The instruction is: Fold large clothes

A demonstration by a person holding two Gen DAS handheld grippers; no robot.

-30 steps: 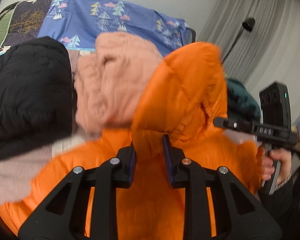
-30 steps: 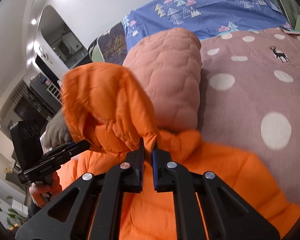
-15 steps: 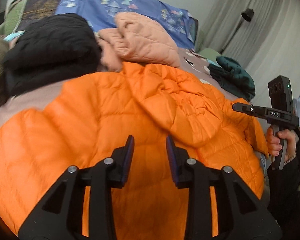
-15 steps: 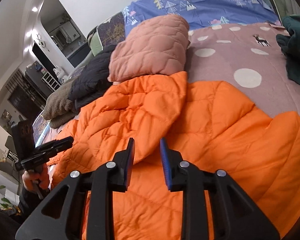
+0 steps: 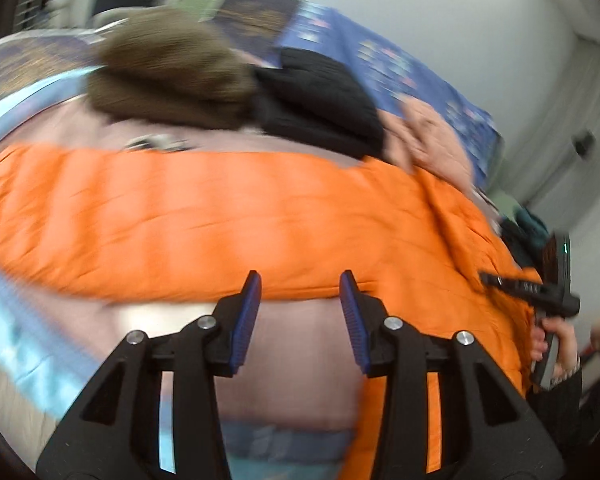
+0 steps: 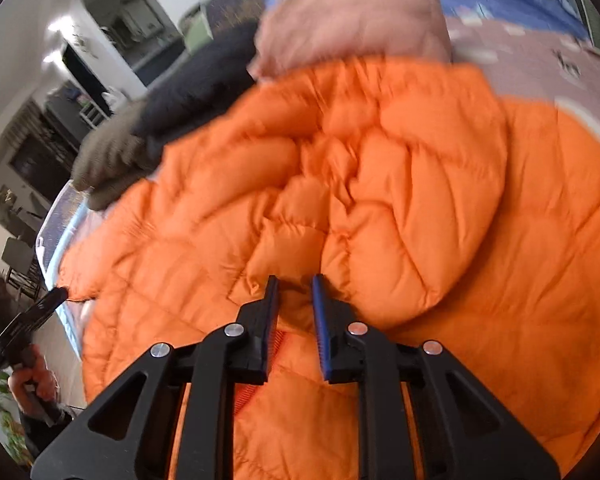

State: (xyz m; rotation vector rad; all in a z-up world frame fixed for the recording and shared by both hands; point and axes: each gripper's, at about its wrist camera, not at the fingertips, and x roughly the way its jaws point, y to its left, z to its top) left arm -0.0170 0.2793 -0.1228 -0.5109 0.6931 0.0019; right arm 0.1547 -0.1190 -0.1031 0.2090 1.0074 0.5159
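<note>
An orange puffer jacket (image 5: 220, 220) lies spread flat on the bed, its hood folded down onto its back (image 6: 380, 184). My left gripper (image 5: 300, 284) is open and empty, its jaws just at the jacket's near edge over bare bedding. My right gripper (image 6: 294, 284) is open and empty, hovering low over the jacket below the hood. Each gripper shows in the other view, the right one (image 5: 540, 292) at the jacket's right side and the left one (image 6: 32, 320) at its left corner. Both views are motion-blurred.
Folded clothes line the far side of the bed: a brown knit (image 5: 168, 68), a black jacket (image 5: 320, 96) and a pink quilted jacket (image 6: 352, 16). A dark green garment (image 5: 528, 228) lies at right. The mauve dotted bedspread (image 6: 520, 48) and blue pillow (image 5: 400, 68) lie beyond.
Both grippers let go of the hood, which dropped onto the jacket. The left gripper then swung left to the jacket's edge; the right moved closer over the hood.
</note>
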